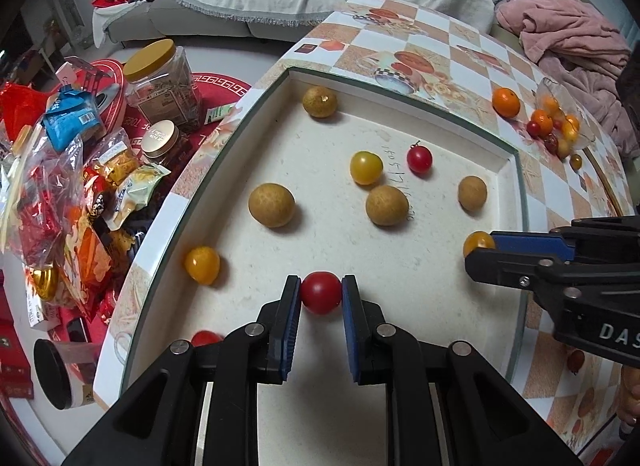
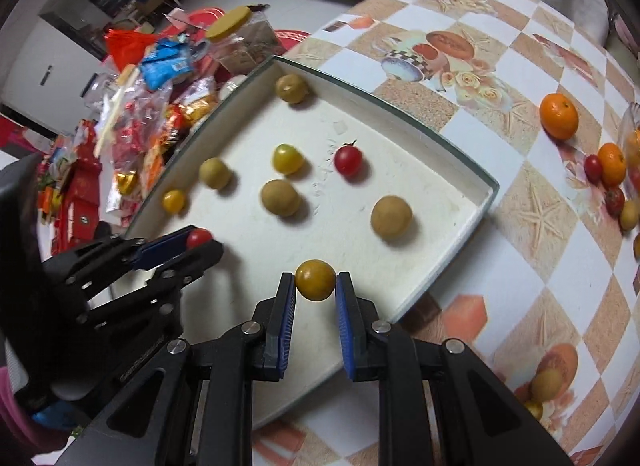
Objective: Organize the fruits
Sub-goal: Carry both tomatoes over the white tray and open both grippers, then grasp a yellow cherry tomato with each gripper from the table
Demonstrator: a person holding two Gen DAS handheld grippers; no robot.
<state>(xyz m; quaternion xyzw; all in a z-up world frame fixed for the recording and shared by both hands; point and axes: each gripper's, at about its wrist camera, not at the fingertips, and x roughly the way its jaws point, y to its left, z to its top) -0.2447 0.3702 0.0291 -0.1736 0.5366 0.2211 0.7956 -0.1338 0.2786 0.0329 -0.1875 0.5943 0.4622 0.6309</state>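
A white tray (image 1: 508, 169) on the checkered table holds several longans, yellow tomatoes and red tomatoes. My left gripper (image 1: 321, 293) is shut on a red cherry tomato (image 1: 321, 292) low over the tray's near part; it also shows in the right wrist view (image 2: 199, 237). My right gripper (image 2: 315, 281) is shut on a yellow cherry tomato (image 2: 315, 280) over the tray's near right edge (image 2: 460, 242); that tomato shows in the left wrist view (image 1: 478, 242). A brown longan (image 1: 387, 205) and a red tomato (image 1: 419, 158) lie mid-tray.
An orange (image 1: 506, 102) and a pile of small fruits by a clear bag (image 1: 556, 125) lie on the table (image 2: 520, 65) to the far right. Jars (image 1: 164, 77) and snack packets (image 1: 80, 193) crowd the floor on the left. A sofa stands behind.
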